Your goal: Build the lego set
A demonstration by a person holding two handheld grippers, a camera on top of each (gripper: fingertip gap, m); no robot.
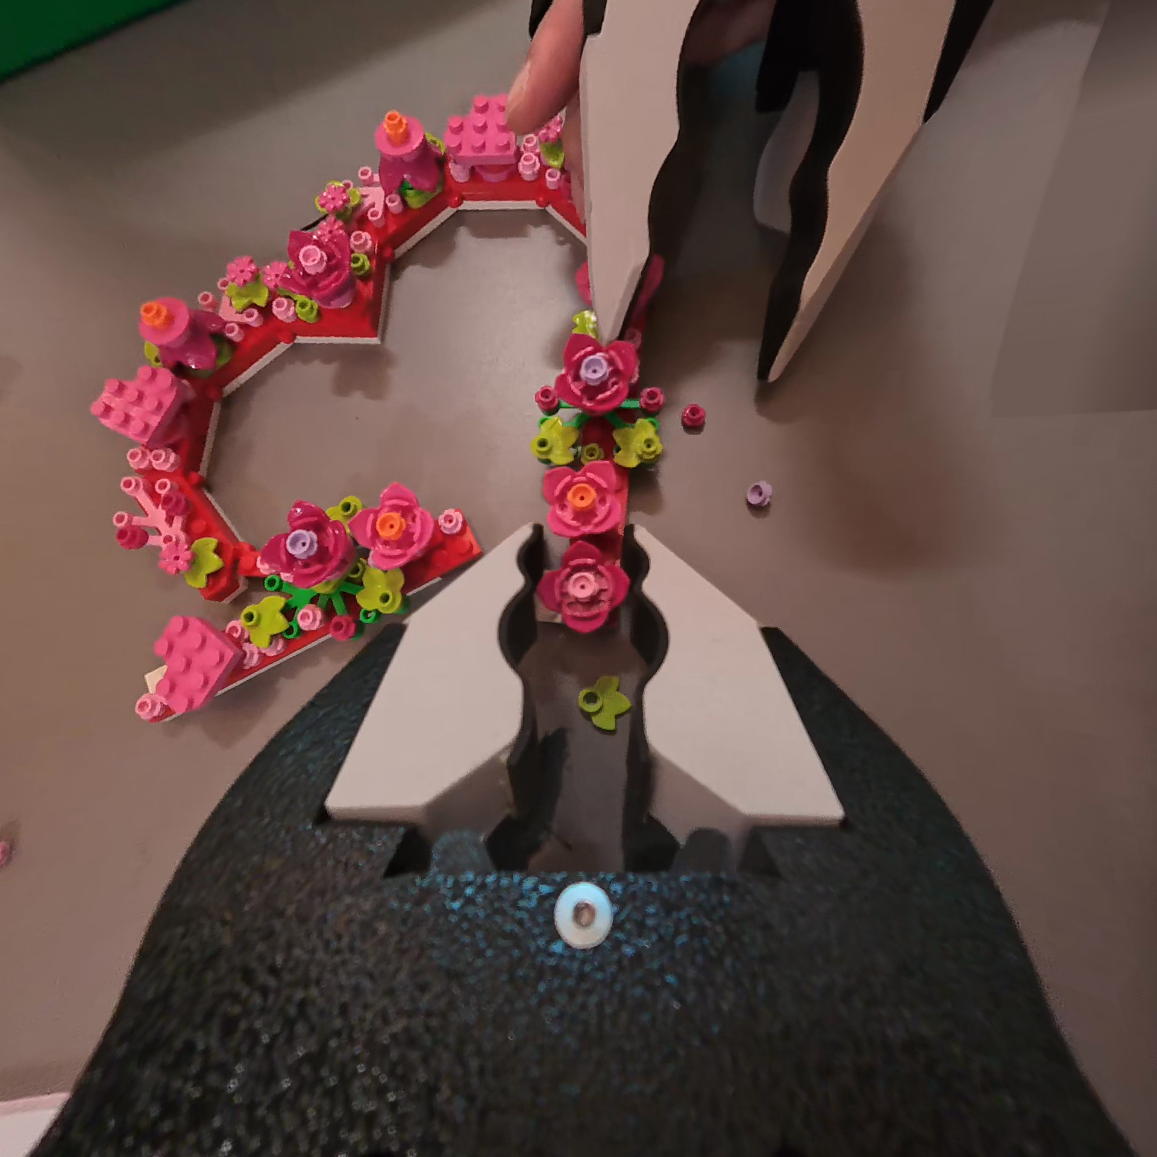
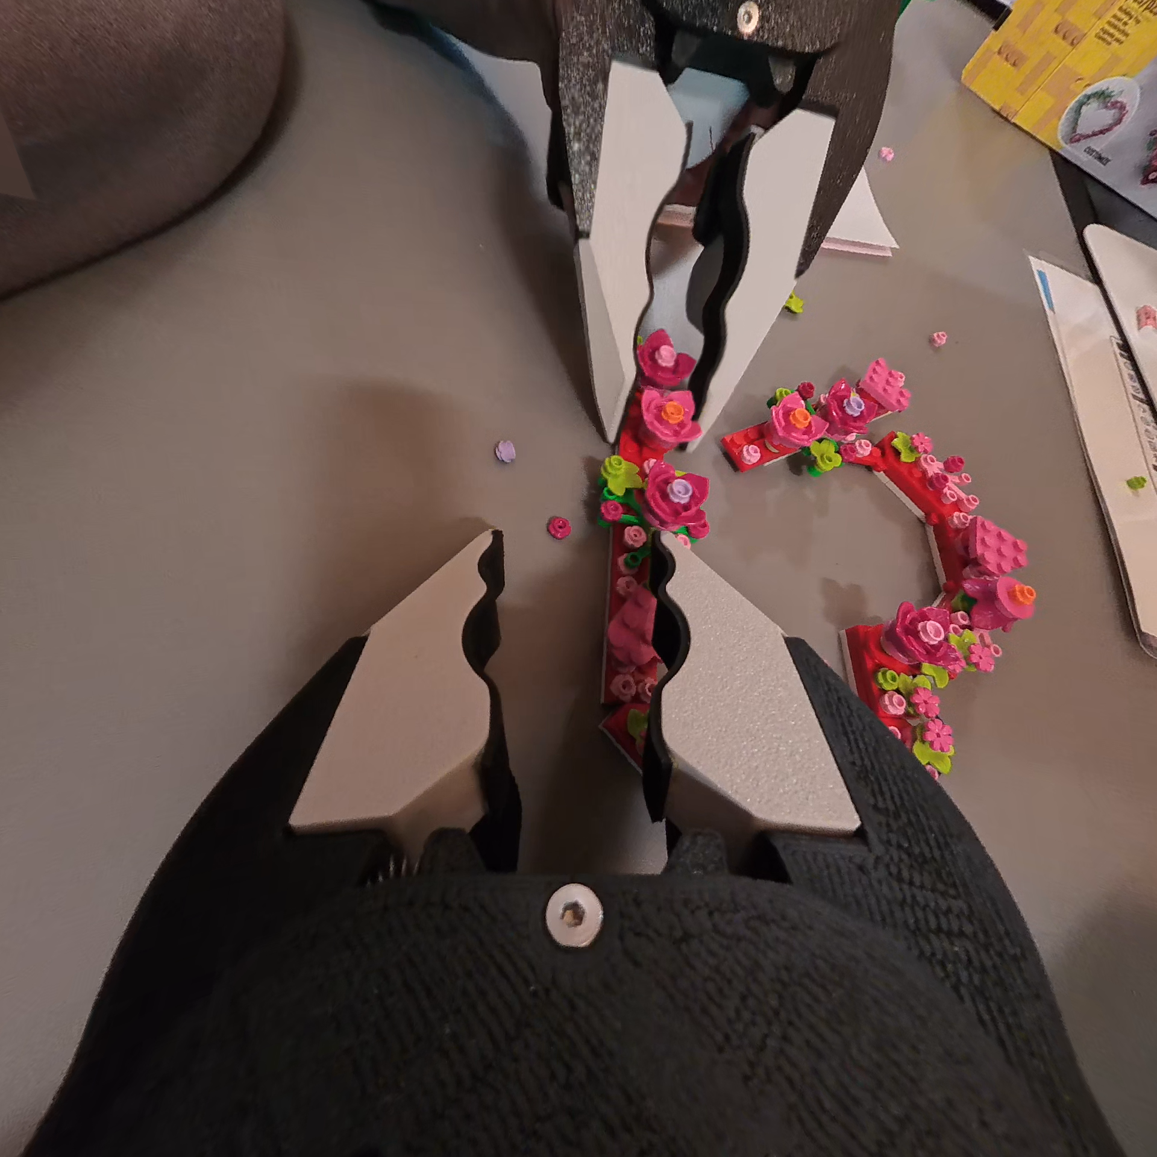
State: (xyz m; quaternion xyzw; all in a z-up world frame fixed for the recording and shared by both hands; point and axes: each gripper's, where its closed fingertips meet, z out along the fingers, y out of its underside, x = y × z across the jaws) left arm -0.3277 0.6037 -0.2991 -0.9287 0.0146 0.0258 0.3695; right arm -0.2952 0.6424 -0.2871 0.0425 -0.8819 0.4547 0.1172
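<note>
Curved flowered frame (image 1: 206,401) built, lying mid-desk (image 1: 939,563). Straight flowered strip (image 1: 591,494) unjoined. Left gripper (image 1: 582,532) fingers straddle strip end, grip uncertain. Right gripper (image 2: 576,541) spread wide, empty. Loose studs (image 1: 759,494) remain.

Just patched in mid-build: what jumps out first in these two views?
The curved red flower garland lies on the grey table, left in the left wrist view. A straight red flower strip lies beside it, its near end clamped between the left claw; the open right claw reaches its far end.
</note>
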